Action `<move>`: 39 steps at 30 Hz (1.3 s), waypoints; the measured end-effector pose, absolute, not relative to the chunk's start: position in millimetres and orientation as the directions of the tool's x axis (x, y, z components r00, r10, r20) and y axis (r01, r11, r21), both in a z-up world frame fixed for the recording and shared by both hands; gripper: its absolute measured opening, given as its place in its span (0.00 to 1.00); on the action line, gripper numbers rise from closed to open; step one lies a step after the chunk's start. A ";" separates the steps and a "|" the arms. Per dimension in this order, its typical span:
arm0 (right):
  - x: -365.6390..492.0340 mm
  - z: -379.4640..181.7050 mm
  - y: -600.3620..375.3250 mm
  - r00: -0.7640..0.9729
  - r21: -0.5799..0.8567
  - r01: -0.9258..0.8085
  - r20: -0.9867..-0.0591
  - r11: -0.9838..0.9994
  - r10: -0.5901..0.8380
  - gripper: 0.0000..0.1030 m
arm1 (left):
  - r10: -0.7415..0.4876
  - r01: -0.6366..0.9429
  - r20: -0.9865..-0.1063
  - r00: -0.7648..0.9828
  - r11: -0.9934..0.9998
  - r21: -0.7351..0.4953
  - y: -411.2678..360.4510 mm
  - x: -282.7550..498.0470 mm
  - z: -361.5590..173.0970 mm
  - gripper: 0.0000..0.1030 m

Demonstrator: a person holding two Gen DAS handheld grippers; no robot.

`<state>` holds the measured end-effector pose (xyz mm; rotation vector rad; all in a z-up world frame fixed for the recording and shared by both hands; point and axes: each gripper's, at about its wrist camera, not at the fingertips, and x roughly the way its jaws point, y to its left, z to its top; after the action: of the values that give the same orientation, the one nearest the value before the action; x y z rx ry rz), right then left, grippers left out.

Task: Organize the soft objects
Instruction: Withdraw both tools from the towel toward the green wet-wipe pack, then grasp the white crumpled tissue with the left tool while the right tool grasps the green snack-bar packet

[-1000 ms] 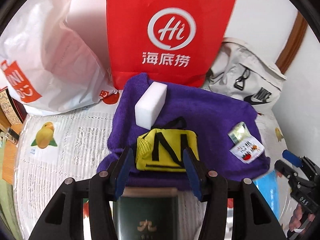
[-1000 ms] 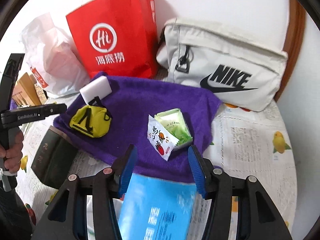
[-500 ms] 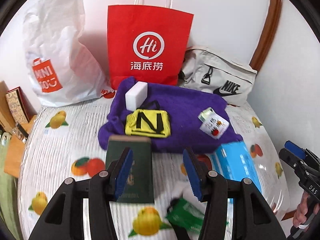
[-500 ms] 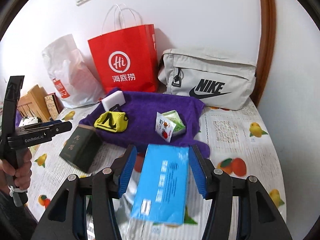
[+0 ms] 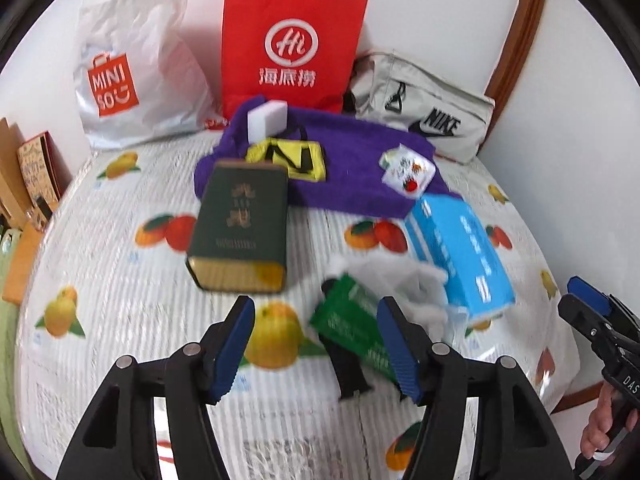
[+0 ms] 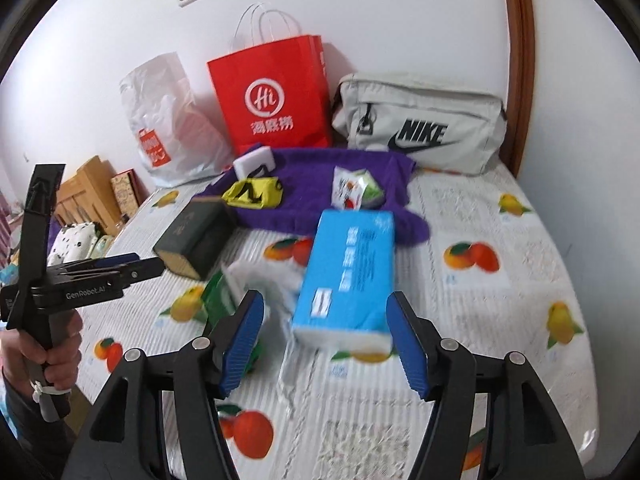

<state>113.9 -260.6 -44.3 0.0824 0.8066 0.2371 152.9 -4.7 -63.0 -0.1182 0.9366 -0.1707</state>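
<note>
Both views show more of the room than a second ago: each gripper has pulled back from the purple towel (image 5: 352, 168), so the dark green box (image 5: 240, 228) and the blue tissue pack (image 6: 348, 272), earlier between the jaws, now lie free ahead of them on the desk (image 5: 120, 280). The left gripper (image 5: 316, 344) has its jaws opening with nothing pressed between the blue pads; a green packet (image 5: 352, 320) lies on the desk beyond them. The right gripper (image 6: 324, 340) likewise has its jaws opening, and the tissue pack sits just past the tips, untouched.

The towel is a fuzzy, rumpled cloth spread at the back of the desk. On it rest a white foam block (image 5: 266, 120), a yellow fabric pouch (image 5: 288, 158) with black straps, and small glossy snack sachets (image 5: 406, 168). The green box is hard-edged with a gold end; its far end overlaps the towel's edge. The tissue pack is a soft plastic-wrapped brick touching the towel's near corner. Crumpled clear-white plastic (image 5: 400, 280) lies between the green packet and the tissue pack.

The desk cover is ribbed, shiny and printed with fruit. Against the wall stand a white plastic shopping bag (image 5: 132, 64), a stiff red paper bag (image 5: 292, 44) and a pale grey fabric pouch bag (image 6: 420, 120). A hand (image 6: 44, 360) holds the left gripper's handle at the edge of the right view.
</note>
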 end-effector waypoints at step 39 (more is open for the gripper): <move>104.3 -123.2 -265.8 0.554 0.204 -0.205 -0.782 0.957 0.286 0.61 | -0.371 0.339 -0.725 0.580 0.919 -0.199 -75.0 151.4 -79.5 0.23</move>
<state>104.3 -265.8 -123.2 0.0932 0.9399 0.2903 151.4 -75.0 -79.5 -0.0400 0.8566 -0.4150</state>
